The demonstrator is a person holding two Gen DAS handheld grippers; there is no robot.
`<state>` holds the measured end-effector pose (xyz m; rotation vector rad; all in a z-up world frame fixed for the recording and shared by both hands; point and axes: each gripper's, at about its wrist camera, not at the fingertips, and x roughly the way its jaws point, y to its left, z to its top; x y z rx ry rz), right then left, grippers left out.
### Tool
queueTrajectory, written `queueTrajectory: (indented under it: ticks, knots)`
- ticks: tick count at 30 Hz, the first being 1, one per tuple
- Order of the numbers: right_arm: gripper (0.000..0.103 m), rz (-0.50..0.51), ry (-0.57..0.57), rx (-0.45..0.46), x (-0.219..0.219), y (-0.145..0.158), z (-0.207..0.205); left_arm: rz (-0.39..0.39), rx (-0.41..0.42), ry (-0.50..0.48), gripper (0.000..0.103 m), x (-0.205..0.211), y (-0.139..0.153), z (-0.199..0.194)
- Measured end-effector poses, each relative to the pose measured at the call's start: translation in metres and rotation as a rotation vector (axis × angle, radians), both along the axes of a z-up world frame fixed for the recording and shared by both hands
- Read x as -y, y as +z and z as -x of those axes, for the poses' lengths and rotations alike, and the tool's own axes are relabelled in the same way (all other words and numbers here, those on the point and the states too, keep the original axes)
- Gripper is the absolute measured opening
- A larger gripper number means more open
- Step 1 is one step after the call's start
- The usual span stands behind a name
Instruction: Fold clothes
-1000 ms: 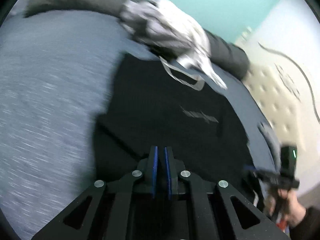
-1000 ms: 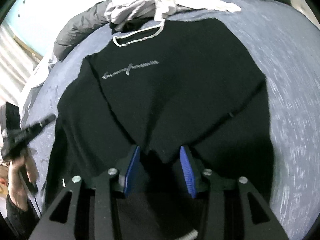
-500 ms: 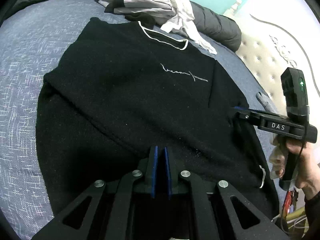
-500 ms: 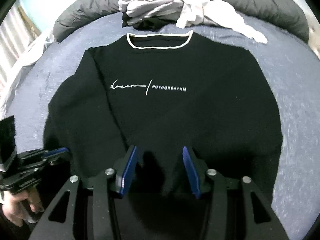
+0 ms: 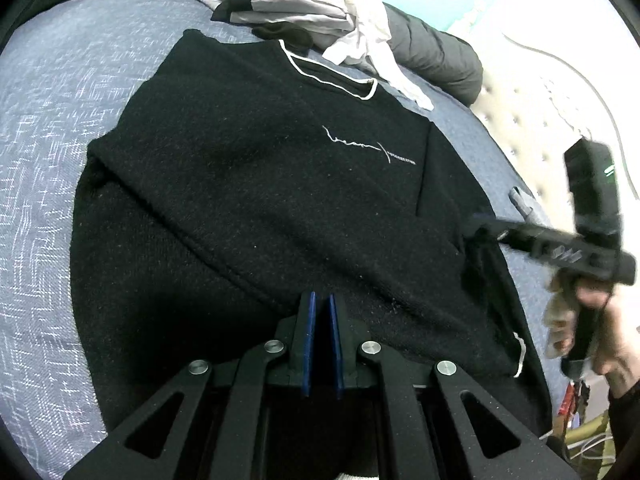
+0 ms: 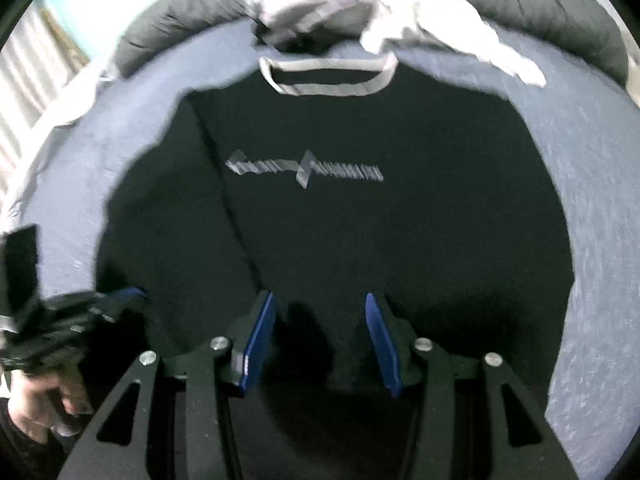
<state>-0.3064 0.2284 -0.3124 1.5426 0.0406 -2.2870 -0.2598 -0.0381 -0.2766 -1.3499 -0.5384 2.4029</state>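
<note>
A black sweater [image 5: 280,184] with a white-trimmed collar and white chest lettering lies spread flat on the bed; it also shows in the right wrist view [image 6: 360,232]. My left gripper [image 5: 321,300] is shut, its blue pads together over the sweater's lower edge; no cloth shows between the pads. My right gripper [image 6: 320,304] is open and empty above the sweater's hem. The right gripper also shows at the right of the left wrist view [image 5: 486,222], over the sweater's sleeve. The left gripper shows at the lower left of the right wrist view [image 6: 132,294].
The bed has a blue-grey woven cover [image 5: 48,140]. A heap of grey and white clothes [image 5: 304,4] lies behind the collar, with a dark grey duvet roll [image 5: 436,56] behind it. A cream tufted headboard [image 5: 532,120] stands at the right.
Both grippers have drifted closer over the sweater's lower part. The right wrist view is now motion-blurred. The sweater has not moved.
</note>
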Motion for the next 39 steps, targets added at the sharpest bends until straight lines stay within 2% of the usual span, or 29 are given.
queueTrajectory:
  ticks: [2,5,10,19,21,28,30,31,33,38,39]
  knots:
    - [0.049,0.014,-0.043,0.049,-0.013,-0.014,-0.002,-0.002,0.001,0.000,0.008,0.000,0.000,0.001]
    - [0.044,0.018,-0.047,0.048,-0.022,-0.011,-0.007,-0.008,0.004,0.001,0.008,0.001,0.000,0.001]
    - [0.044,0.056,-0.094,-0.032,-0.046,0.010,-0.010,-0.012,0.006,0.003,0.008,0.001,0.000,0.001]
    - [0.032,-0.114,0.017,-0.009,-0.042,-0.014,-0.025,-0.008,0.007,-0.004,0.008,0.003,0.000,0.001]
    - [0.029,-0.077,0.018,-0.029,-0.037,-0.004,-0.023,-0.007,0.007,-0.003,0.008,0.003,0.000,0.001]
    - [0.029,0.049,0.029,-0.097,-0.016,0.030,-0.016,-0.005,0.007,-0.003,0.008,0.002,0.001,0.000]
    - [0.029,0.070,0.103,-0.076,0.014,0.029,-0.010,-0.006,0.008,-0.004,0.008,0.002,0.000,0.000]
    - [0.034,0.065,0.122,-0.060,0.023,0.026,-0.010,-0.007,0.009,-0.004,0.008,0.002,0.000,0.000]
    - [0.035,0.054,0.160,-0.028,0.040,0.020,-0.009,-0.009,0.011,-0.005,0.008,0.003,0.000,0.000]
    - [0.035,0.060,0.174,0.011,0.058,0.004,0.001,-0.018,0.014,-0.008,0.008,0.005,0.000,0.000]
    - [0.030,0.068,0.175,0.018,0.060,0.003,0.002,-0.020,0.015,-0.008,0.008,0.005,-0.001,0.000]
